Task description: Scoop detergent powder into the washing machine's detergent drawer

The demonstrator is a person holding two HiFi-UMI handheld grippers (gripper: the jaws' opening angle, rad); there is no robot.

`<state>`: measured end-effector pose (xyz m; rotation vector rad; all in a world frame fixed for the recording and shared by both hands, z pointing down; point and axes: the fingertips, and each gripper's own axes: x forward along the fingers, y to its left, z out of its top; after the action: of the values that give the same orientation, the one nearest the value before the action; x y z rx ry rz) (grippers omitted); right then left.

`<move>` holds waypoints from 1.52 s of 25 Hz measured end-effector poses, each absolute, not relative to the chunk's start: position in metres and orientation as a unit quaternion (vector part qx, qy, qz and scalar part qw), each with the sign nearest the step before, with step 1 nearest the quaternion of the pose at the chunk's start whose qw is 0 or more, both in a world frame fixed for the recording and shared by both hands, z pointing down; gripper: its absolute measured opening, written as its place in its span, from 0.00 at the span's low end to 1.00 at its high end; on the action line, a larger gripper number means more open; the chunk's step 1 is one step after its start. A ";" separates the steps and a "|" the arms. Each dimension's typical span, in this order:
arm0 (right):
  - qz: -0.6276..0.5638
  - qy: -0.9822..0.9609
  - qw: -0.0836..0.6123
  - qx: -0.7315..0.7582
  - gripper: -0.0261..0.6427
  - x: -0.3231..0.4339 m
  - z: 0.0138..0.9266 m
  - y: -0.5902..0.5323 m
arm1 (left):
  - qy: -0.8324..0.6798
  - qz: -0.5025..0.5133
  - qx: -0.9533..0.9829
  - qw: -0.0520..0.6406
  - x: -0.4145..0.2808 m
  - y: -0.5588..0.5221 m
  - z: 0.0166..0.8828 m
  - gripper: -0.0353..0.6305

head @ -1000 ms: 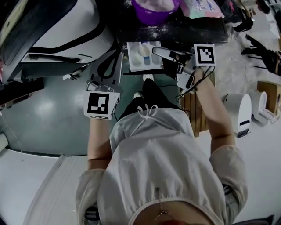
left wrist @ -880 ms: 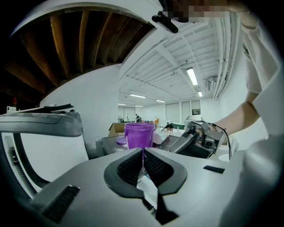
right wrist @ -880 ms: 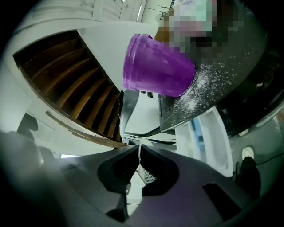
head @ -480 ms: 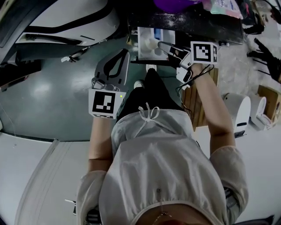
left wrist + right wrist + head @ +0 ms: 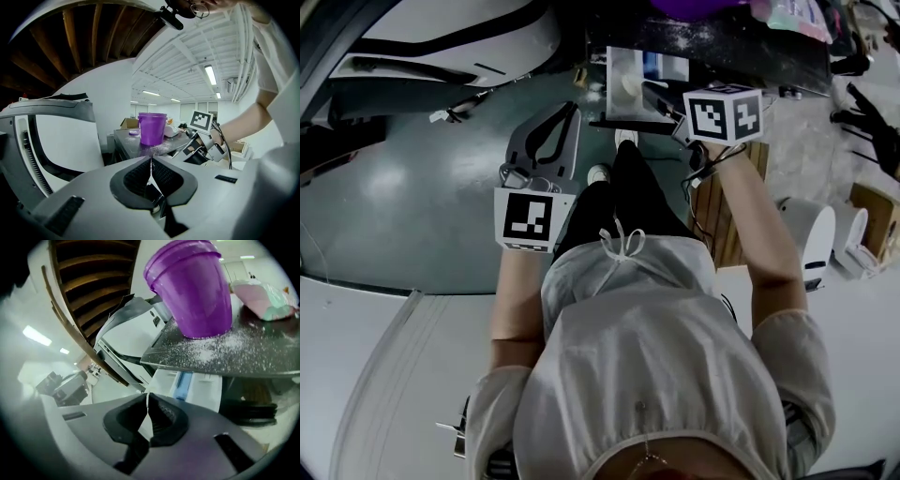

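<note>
The white detergent drawer stands pulled out below a dark, powder-dusted tabletop; in the right gripper view the drawer shows a blue insert. A purple bucket sits on that top, with a pink detergent bag beside it. My right gripper is shut and empty, its tips over the drawer's right side; its jaws meet edge to edge. My left gripper hangs left of the drawer above the floor, also shut on nothing. From the left gripper I see the bucket and the right gripper ahead.
The washing machine's white body fills the upper left. White appliances and a wooden crate stand on the right. The person's legs and shoes are between the grippers, on grey-green floor.
The head view has tipped, sliding the drawer and bucket toward the top edge. The right gripper's marker cube has turned and sits closer to the drawer. Both grippers stay shut.
</note>
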<state>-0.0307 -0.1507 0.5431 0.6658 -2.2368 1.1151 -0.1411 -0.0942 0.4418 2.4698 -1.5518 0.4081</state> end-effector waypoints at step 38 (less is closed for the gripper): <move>-0.270 -0.793 0.498 0.223 0.05 -0.066 0.525 -0.144 | -0.527 0.124 0.836 0.085 -0.158 -0.065 0.438 0.09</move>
<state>-0.0663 -0.1435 0.5249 0.5396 -1.9203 -0.6547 -0.1583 -0.0649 0.4377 2.4951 -1.5725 0.3688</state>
